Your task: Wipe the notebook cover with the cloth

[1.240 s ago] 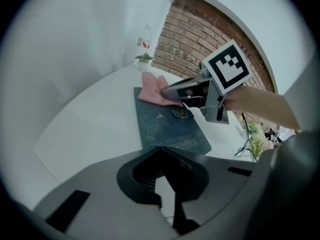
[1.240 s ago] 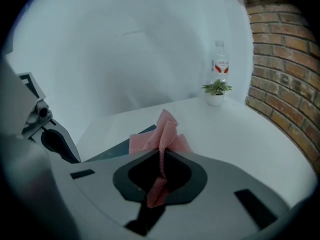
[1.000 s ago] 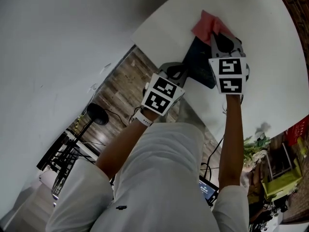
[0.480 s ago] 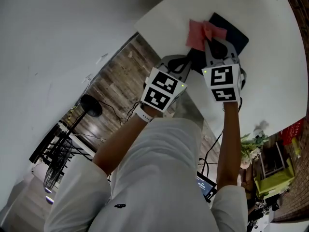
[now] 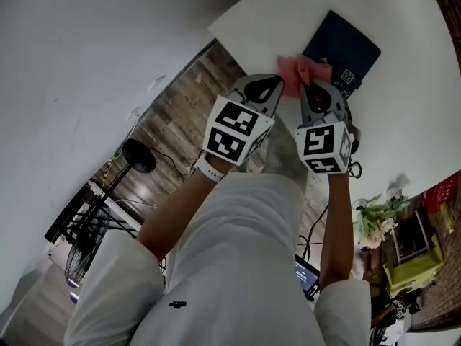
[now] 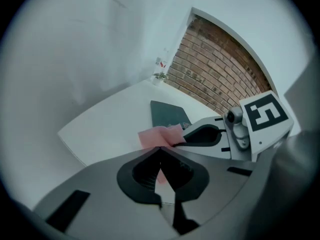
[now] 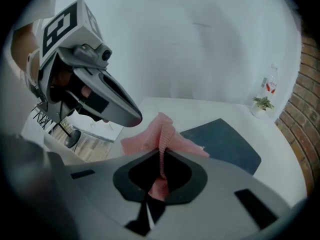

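The right tongs (image 7: pixel 162 153) clamp a fold of cloth (image 7: pixel 150 136). The left tongs (image 6: pixel 160 148), at their 9 o'clock, are closed on nothing. The notebook (image 5: pixel 344 47) lies flat at the cloth's 1 o'clock. Soft, light cloth will likely bunch, so a mid-fold hold suits.

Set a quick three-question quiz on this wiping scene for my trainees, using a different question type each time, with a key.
1. True or false: the left gripper holds the cloth.
2. Multiple choice: the notebook lies on A) a white table, B) a wooden floor, C) a red crate.
3. Fill in: the cloth is pinched by the ____ gripper.

Key: 1 false, its jaws are shut on nothing. 2 A. 3 right: the right gripper is shut on the cloth.
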### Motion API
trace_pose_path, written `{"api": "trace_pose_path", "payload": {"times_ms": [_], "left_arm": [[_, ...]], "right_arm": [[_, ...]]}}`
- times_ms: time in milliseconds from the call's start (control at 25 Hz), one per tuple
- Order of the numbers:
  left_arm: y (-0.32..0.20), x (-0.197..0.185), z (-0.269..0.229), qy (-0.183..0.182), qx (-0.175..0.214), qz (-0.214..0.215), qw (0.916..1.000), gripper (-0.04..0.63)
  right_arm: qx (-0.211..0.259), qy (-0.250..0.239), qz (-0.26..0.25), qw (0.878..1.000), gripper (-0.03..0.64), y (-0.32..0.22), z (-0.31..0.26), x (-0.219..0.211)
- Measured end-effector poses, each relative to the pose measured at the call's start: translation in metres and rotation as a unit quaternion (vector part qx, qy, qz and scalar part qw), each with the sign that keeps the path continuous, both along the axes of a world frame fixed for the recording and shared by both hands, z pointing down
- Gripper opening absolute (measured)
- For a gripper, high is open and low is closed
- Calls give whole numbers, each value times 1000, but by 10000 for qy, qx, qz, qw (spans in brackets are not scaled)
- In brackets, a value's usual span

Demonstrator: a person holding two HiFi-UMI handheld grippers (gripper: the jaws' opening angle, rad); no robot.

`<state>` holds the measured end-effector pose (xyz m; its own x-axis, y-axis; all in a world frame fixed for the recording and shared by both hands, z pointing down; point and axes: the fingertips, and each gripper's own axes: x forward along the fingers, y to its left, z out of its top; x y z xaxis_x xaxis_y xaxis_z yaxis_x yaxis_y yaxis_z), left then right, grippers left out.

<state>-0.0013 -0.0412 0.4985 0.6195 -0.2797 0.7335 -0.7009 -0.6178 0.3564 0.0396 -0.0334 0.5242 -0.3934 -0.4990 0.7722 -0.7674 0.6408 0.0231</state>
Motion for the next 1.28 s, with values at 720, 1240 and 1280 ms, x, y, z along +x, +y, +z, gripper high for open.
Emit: {"api": "trace_pose_path", "payload": {"times_ms": [720, 1240, 1280], "left_arm": [[22, 32, 22, 18, -318, 706, 9970, 18], [21, 41, 31, -138, -483, 779, 9957, 18], [21, 41, 32, -155, -506, 794, 9954, 18]], "right_arm": [[720, 1210, 447, 9890, 20, 7, -4, 89], [385, 271, 1816, 9822, 18, -60, -3, 146], [398, 277, 1838, 9818, 18, -66, -3, 149]]}}
